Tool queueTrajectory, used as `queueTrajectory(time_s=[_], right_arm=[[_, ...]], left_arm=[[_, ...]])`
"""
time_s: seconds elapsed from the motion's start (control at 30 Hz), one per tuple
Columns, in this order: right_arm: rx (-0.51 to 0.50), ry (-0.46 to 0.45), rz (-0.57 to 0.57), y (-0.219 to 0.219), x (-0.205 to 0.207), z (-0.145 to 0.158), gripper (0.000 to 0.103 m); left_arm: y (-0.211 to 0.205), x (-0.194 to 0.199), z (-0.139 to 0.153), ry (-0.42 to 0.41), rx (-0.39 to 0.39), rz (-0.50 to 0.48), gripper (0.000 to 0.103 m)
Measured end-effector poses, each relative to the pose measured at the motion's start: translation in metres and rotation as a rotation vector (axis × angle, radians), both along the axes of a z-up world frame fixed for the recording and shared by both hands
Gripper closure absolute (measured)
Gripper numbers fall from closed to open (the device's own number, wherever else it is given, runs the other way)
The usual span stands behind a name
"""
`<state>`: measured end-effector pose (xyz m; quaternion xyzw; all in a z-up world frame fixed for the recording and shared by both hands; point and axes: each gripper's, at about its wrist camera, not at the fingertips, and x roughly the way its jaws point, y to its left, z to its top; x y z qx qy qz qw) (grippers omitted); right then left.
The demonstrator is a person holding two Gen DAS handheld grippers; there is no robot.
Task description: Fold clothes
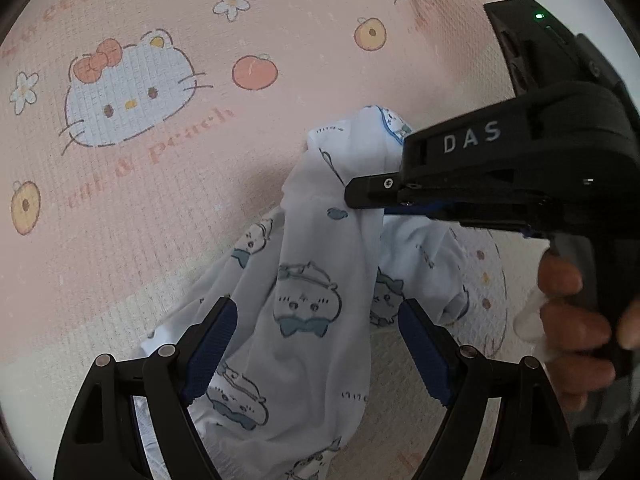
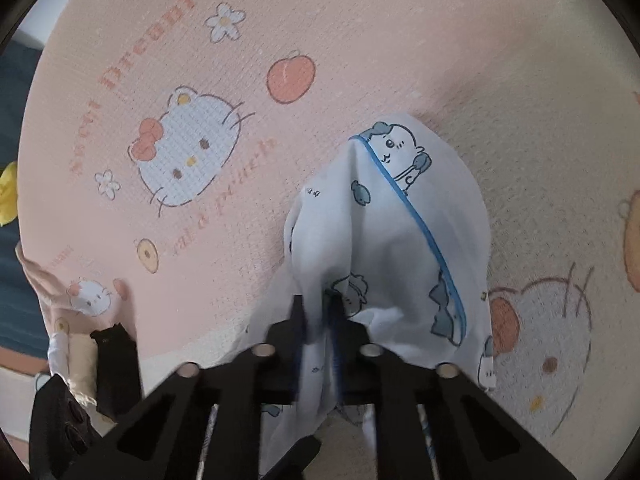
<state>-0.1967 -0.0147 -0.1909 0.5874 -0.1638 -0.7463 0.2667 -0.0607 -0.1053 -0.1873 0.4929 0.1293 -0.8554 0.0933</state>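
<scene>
A white garment (image 1: 312, 240) printed with blue cartoon animals and edged in blue trim hangs bunched above a pink bed cover. My left gripper (image 1: 318, 328) is open, its blue pads (image 1: 212, 344) standing wide on either side of the hanging cloth without pressing it. My right gripper (image 1: 354, 196), a black body marked DAS, reaches in from the right and pinches the garment's upper fold. In the right wrist view the right gripper (image 2: 320, 316) is shut on the garment (image 2: 380, 232), which drapes up and over the fingers and hides their tips.
The pink cover (image 1: 160, 208) with cat, peach and flower prints fills both views. A person's hand (image 1: 576, 320) grips the right handle. In the right wrist view the cover's edge (image 2: 60, 300) lies at lower left, beside dark blue fabric (image 2: 16, 288) and a yellow object (image 2: 8, 192).
</scene>
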Motion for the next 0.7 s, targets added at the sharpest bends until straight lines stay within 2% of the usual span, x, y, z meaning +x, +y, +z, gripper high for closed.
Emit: queueTrajectory(time_s=[0.07, 0.23, 0.43, 0.47, 0.57, 0.63, 0.7], right_arm=[[-0.011, 0.007, 0.009, 0.002, 0.000, 0.000, 0.099], [-0.179, -0.024, 0.001, 0.016, 0.005, 0.011, 0.100], [-0.207, -0.018, 0.009, 0.016, 0.013, 0.020, 0.100], [-0.202, -0.019, 0.009, 0.018, 0.014, 0.020, 0.100], [-0.167, -0.020, 0.009, 0.021, 0.015, 0.018, 0.100], [-0.148, -0.028, 0.015, 0.024, 0.014, 0.013, 0.100], [-0.128, -0.030, 0.000, 0.027, 0.013, 0.009, 0.100]], left_arm=[[0.000, 0.002, -0.001, -0.005, 0.008, 0.006, 0.021], [0.006, 0.003, 0.003, -0.003, 0.002, 0.006, 0.021], [0.006, -0.016, 0.001, -0.001, -0.006, 0.008, 0.021], [0.005, -0.019, -0.001, -0.005, 0.009, 0.012, 0.027], [0.002, -0.028, -0.009, -0.041, 0.027, 0.029, 0.061], [0.000, -0.031, -0.015, -0.062, 0.029, 0.042, 0.071], [-0.003, -0.029, -0.016, -0.050, 0.065, 0.051, 0.083]])
